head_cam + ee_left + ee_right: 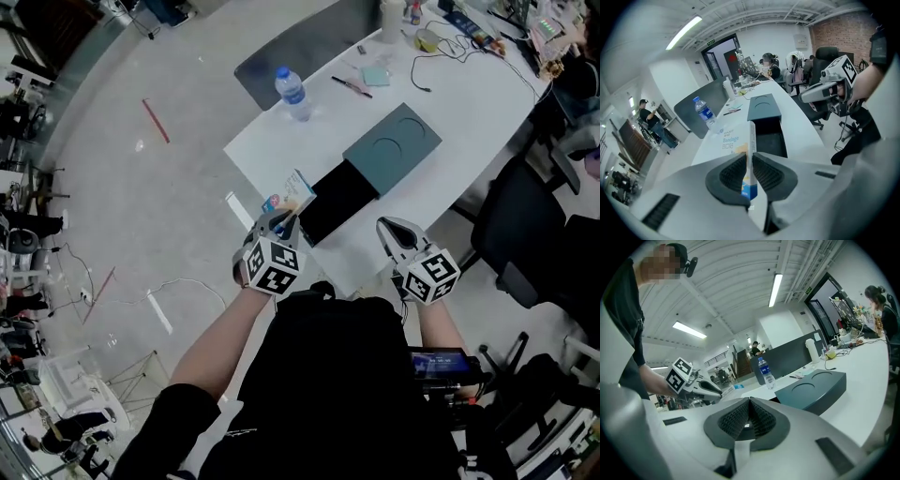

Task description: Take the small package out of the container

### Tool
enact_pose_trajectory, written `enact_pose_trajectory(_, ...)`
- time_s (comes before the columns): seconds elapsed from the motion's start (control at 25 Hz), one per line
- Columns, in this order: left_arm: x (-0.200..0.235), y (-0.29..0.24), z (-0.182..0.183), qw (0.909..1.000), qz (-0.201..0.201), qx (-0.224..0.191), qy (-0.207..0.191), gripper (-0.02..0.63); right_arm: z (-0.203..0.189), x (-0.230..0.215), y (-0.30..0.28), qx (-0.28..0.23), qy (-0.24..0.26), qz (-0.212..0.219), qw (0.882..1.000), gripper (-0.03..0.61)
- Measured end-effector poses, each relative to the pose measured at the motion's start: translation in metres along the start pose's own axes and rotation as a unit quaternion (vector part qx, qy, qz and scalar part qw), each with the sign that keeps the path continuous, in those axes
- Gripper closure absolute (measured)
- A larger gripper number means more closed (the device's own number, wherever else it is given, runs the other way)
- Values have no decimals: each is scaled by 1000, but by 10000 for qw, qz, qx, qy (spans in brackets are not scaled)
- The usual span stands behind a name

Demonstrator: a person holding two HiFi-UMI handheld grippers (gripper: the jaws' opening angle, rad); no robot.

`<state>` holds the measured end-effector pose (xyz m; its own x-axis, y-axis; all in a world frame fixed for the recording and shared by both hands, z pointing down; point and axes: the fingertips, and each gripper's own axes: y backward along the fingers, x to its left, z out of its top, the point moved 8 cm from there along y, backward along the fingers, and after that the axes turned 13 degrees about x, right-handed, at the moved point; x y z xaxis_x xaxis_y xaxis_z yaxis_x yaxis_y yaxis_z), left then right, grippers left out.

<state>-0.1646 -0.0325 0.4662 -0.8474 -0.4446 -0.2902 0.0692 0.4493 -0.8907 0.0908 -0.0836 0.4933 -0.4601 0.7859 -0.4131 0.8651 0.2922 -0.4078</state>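
Note:
The container is a dark teal sleeve [392, 147] with its black tray [336, 201] slid out toward me on the white table [487, 112]. The small package, a flat white and blue bandage box [292, 195], stands on edge left of the tray, just off the table's near corner. My left gripper [281, 223] is shut on the box's lower end. In the left gripper view the box [736, 140] rises between the pads [732, 172], with the open tray [769, 140] behind. My right gripper [394, 231] hangs near the table's front edge, shut and empty [749, 404].
A water bottle [292, 93] stands at the table's left edge by a dark partition [300, 47]. Pens, a cup and cables [441, 47] lie at the far end. Black office chairs [525, 225] stand to the right. People sit farther back.

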Motion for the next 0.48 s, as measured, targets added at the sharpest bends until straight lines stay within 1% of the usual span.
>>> enact_pose_trajectory(0.28,17,17,-28,9988,245,87,405,565,18,3,-7,24,202,133,9997,552)
enact_pose_trajectory(0.48,18,28,-49,9970,349,200,668,566,20,10,-11,99,306,294,9990,552)
